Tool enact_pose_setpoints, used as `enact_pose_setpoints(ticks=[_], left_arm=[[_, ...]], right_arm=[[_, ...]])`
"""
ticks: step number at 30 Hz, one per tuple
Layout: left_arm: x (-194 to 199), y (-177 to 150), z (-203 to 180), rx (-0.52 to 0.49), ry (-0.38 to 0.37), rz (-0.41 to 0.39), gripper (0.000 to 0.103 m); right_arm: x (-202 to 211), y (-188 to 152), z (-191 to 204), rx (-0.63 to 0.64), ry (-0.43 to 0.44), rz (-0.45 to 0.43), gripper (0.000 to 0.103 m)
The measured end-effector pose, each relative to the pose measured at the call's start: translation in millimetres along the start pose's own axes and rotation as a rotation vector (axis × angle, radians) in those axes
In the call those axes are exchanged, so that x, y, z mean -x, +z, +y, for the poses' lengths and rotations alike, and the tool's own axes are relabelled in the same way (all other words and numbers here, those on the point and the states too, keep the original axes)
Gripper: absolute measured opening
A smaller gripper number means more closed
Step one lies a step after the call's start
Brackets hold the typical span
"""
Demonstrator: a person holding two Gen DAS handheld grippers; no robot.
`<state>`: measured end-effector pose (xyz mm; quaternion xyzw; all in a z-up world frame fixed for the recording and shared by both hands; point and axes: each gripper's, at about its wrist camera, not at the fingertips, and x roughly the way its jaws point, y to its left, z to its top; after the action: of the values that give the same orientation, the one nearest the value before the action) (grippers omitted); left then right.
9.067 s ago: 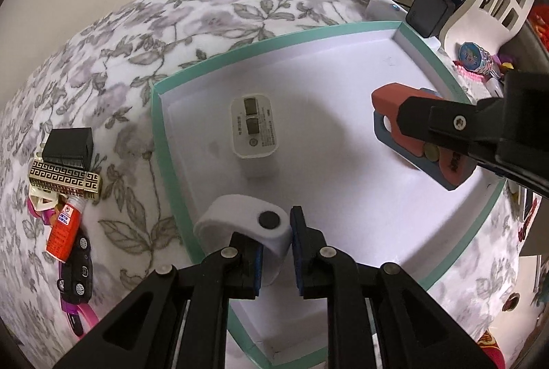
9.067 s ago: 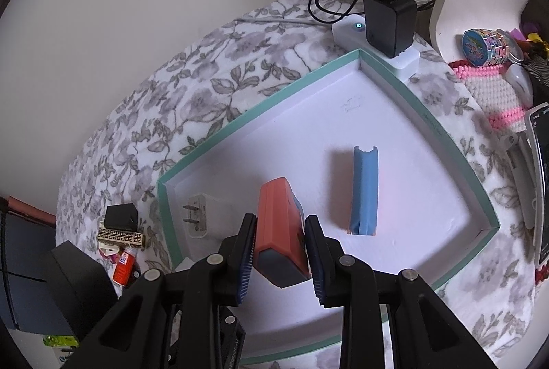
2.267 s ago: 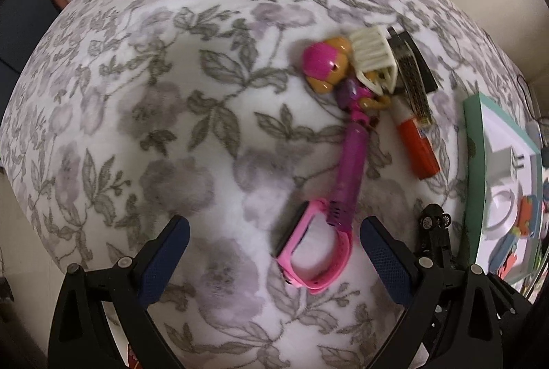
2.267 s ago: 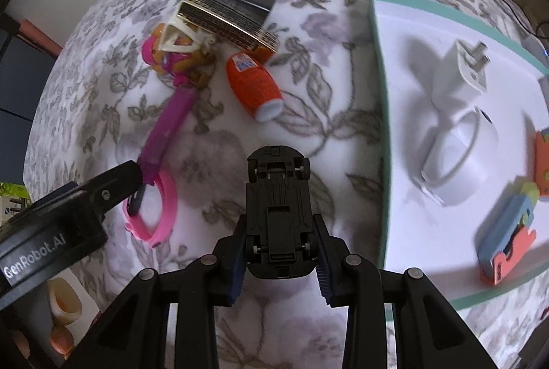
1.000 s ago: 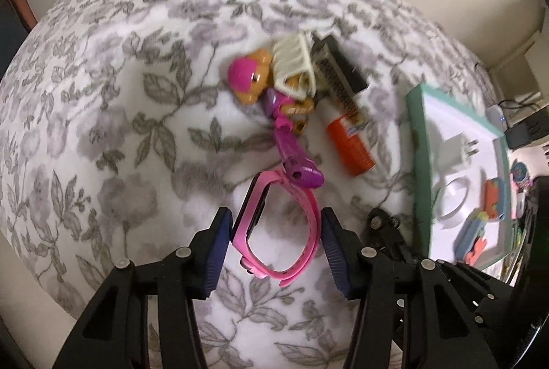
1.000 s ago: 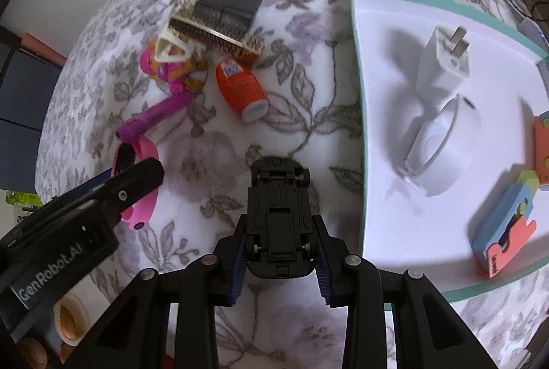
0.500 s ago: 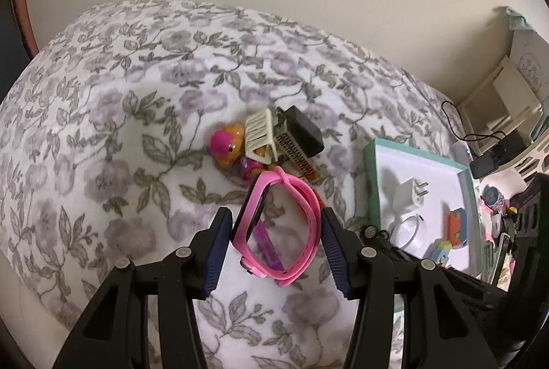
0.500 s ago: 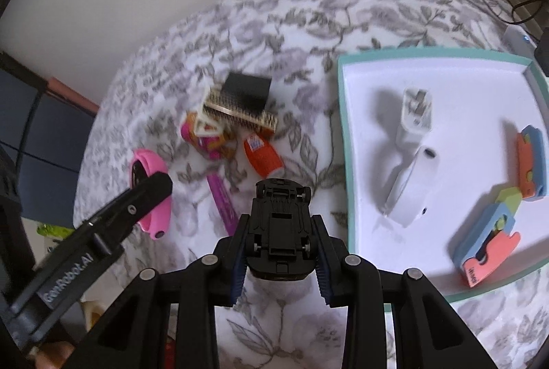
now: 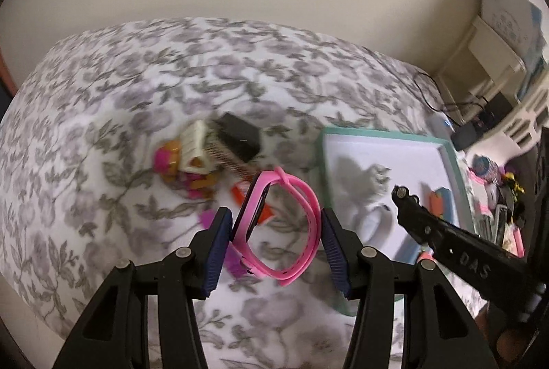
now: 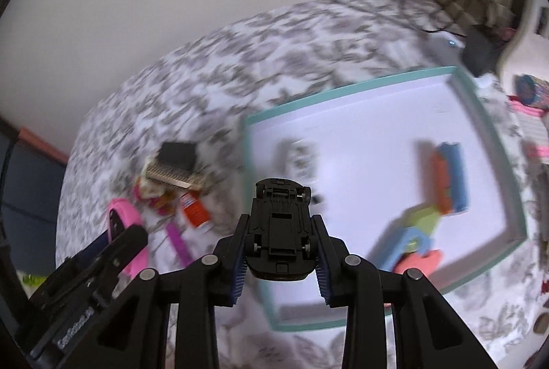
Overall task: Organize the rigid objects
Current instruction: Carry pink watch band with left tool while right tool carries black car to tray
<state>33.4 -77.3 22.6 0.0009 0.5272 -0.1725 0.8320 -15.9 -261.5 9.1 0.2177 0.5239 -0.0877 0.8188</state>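
My left gripper (image 9: pixel 274 247) is shut on a pink wristband (image 9: pixel 279 225) and holds it above the floral bedspread, left of the teal-rimmed white tray (image 9: pixel 458 170). My right gripper (image 10: pixel 279 257) is shut on a black toy car (image 10: pixel 279 225), underside up, held over the tray's near left edge (image 10: pixel 245 156). The car and right gripper show at the right in the left wrist view (image 9: pixel 411 211). The wristband shows at the left in the right wrist view (image 10: pixel 125 219). In the tray lie a white plug, a white band and coloured foam pieces (image 10: pixel 449 175).
On the bedspread lie a small pile with a black-and-gold box (image 10: pixel 175 166), a pink doll toy (image 9: pixel 168 159), an orange tube (image 10: pixel 195 209) and a purple stick (image 10: pixel 176 240). A black charger with cables (image 10: pixel 480 50) and white shelves stand beyond the tray. Trinkets lie to its right.
Both grippers have risen and swung right toward the tray, carrying the wristband and the car. The right gripper's car is now over the tray's left edge. The views are motion-blurred.
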Motion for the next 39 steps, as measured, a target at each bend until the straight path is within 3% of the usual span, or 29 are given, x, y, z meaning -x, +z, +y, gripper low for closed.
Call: enact_pose_setpoints(ticks=[11,17,28,32,39], left_arm=[[-29,1,-92,-0.188,-0.047,0.075,0.054],[-48,-15,-115,-0.251,-0.059,0.129,0.054],[-71,-32,-129,-0.275,-0.062,0.189,0.054],[-77,-33,-131,-0.299,-0.016,0.176,0.055],[-98,-33,-118,-0.231,-0.024,0.222,0.055]], right_arm=[[-10,14,-67,-0.157,-0.077,0.054,0.036],[-10,19,-86,-0.191,-0.079,0.056,0.036],[-17,16,-87,-0.174,-0.091,0.093,0.036],[-24,13,-88,-0.172,-0.092,0.115,0.036],[-34,11,-90,-0.175,-0.090,0.147,0.036]])
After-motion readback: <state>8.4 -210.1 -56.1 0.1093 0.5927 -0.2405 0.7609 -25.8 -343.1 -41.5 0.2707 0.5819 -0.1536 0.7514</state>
